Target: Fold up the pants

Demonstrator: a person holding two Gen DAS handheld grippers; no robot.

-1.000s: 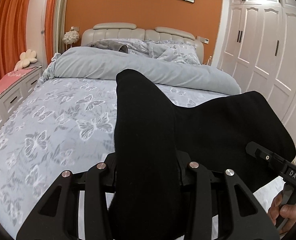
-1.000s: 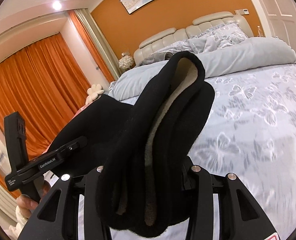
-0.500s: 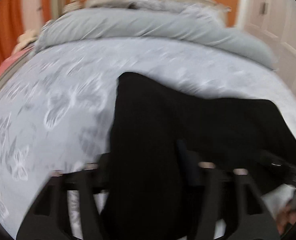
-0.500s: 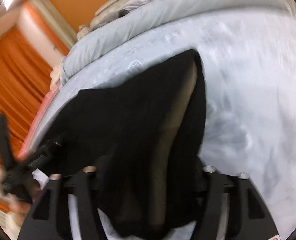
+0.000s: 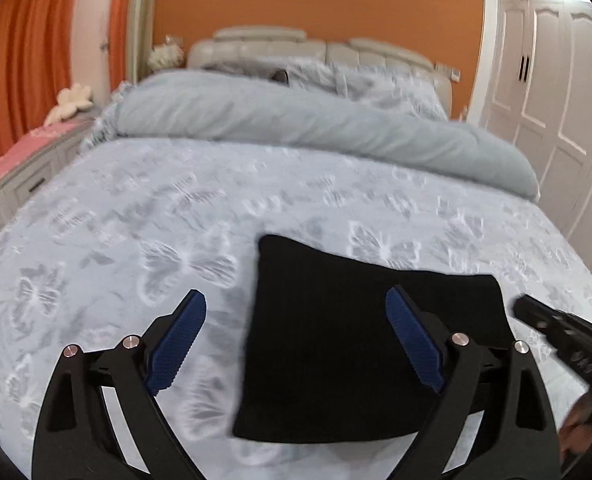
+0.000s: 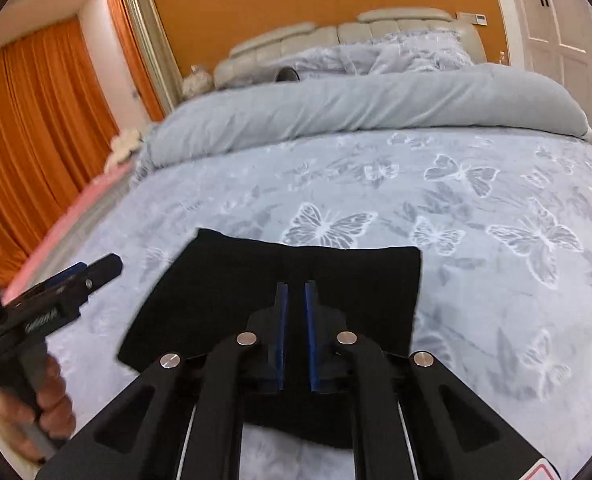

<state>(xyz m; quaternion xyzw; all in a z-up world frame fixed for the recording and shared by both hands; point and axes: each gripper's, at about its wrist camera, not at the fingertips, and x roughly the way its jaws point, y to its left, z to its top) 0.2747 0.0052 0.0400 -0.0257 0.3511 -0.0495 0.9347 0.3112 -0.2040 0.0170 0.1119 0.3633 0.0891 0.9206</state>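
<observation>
On the bed: your pants [image 5: 359, 344] lie as a folded black square on the butterfly sheet [image 5: 136, 240].
Left gripper [image 5: 296, 344]: jaws opening wide, nothing clasped.
Right gripper [image 6: 294, 332]: jaws closing, nearly together, empty (the cloth lies beneath).
Risk: a low fingertip could snag the top layer and undo your fold.

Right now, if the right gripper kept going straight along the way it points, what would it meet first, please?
Most likely the folded black pants lying on the bed: the right gripper, jaws closing on nothing, aims down at them. Depth is unclear.
</observation>
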